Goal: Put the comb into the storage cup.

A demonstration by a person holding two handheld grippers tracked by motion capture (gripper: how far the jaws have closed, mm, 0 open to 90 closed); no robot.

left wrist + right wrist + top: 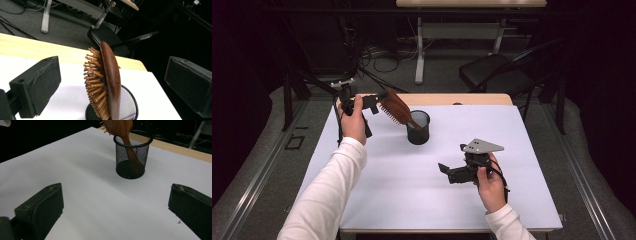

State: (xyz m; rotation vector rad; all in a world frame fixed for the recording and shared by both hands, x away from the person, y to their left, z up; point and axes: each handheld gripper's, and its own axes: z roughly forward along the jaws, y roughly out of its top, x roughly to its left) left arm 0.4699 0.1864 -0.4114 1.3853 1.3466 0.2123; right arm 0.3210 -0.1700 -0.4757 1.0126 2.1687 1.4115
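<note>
- A brown wooden paddle hairbrush with wooden pin bristles (398,107) stands tilted in a black wire-mesh cylindrical cup (418,128), just above the middle of the high view; its handle goes down into the cup and its head leans out toward the upper left.
- In the left gripper view the hairbrush (106,82) fills the centre, seen edge-on, bristles facing the left of the frame and the smooth back to the right, with the mesh cup (127,105) at the bottom centre.
- The left hand-held gripper (379,101) sits in the upper left of the high view, right beside the brush head. Its two black jaws stand wide apart, one at each side of the left gripper view, and the brush lies between them without touching either; the gripper has hold of nothing.
- The right hand-held gripper (446,170) is in the lower right of centre in the high view, low over the white table (522,150), well apart from the cup. Its jaws are spread wide and hold nothing.
- In the right gripper view the mesh cup (131,155) stands at the upper centre, on the white table (75,170), with the brush handle (130,147) visible through the mesh, reaching the cup's bottom.
- A black chair (497,72) stands on the floor beyond the table in the upper right of the high view.
</note>
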